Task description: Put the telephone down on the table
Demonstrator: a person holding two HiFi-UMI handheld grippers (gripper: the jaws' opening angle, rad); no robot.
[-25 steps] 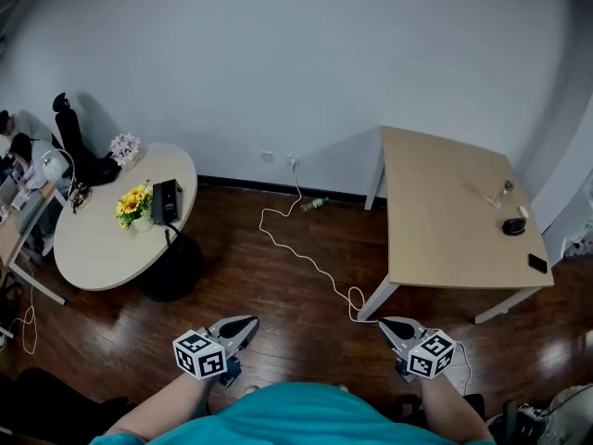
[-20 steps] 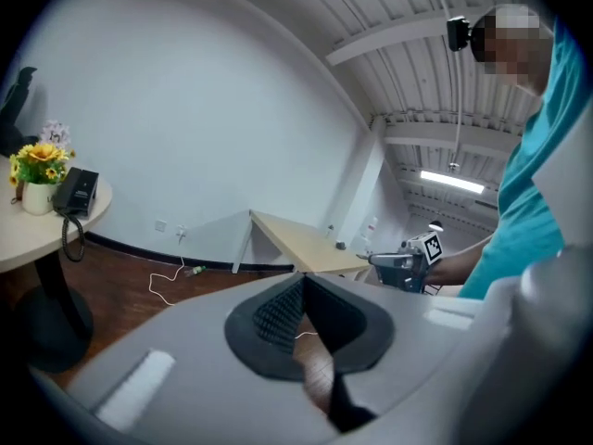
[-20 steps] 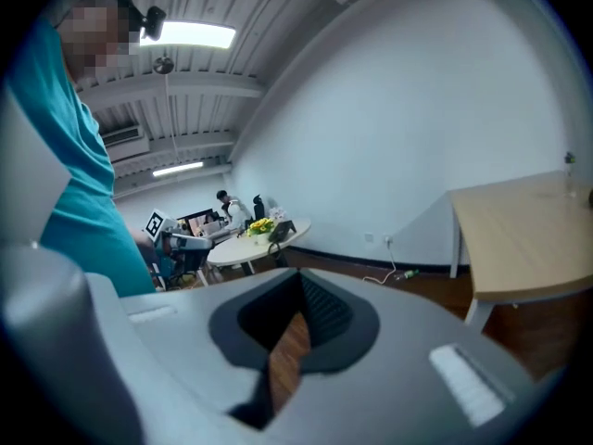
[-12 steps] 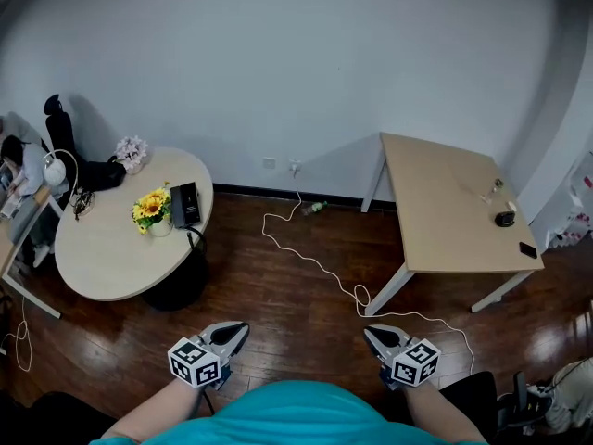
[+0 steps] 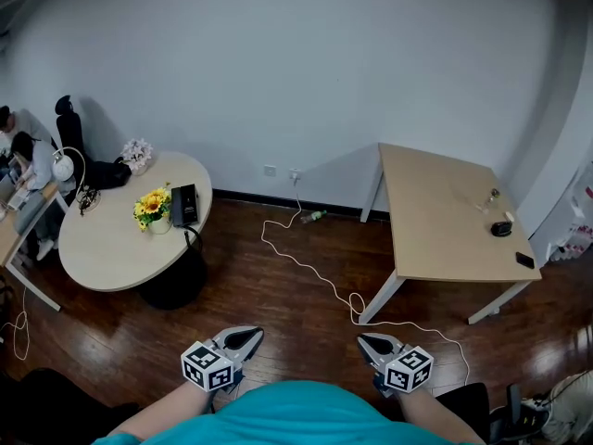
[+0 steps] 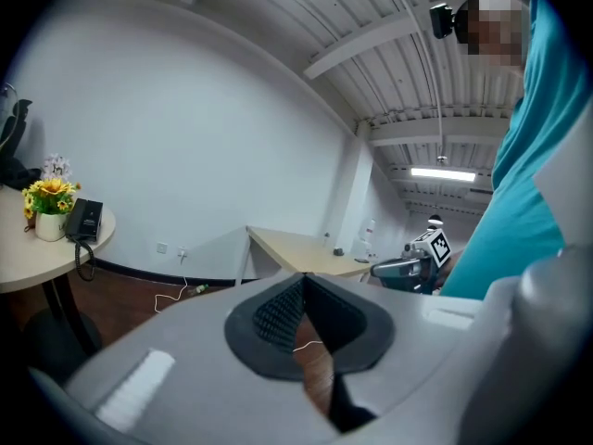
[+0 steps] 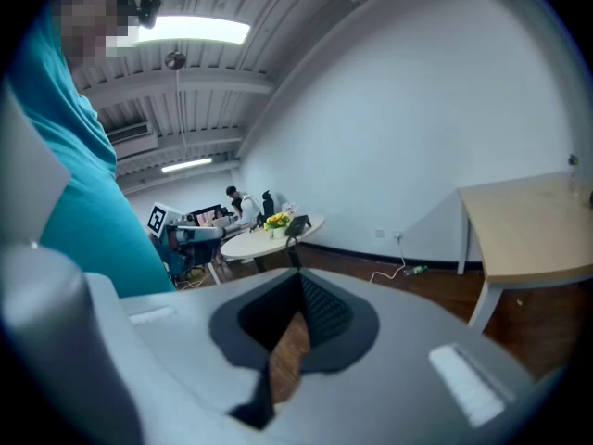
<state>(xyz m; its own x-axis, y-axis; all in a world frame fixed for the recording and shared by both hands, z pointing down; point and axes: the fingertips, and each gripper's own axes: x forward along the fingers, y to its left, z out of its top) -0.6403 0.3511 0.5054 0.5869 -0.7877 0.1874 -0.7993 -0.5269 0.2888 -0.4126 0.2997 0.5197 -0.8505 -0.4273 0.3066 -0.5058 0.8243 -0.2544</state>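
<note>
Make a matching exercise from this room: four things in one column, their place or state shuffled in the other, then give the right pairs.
Column one
1 telephone
2 white cable
3 left gripper
4 dark round object

Column two
A lying across the wooden floor
B on the rectangular table
C on the round table, beside the yellow flowers
D shut, nothing held

Pairs: 1-C, 2-A, 3-D, 4-B

No readable text, brand or number anywhere. Only coded square patterns, on the left tool (image 5: pixel 248 335) and right tool (image 5: pixel 365 342).
</note>
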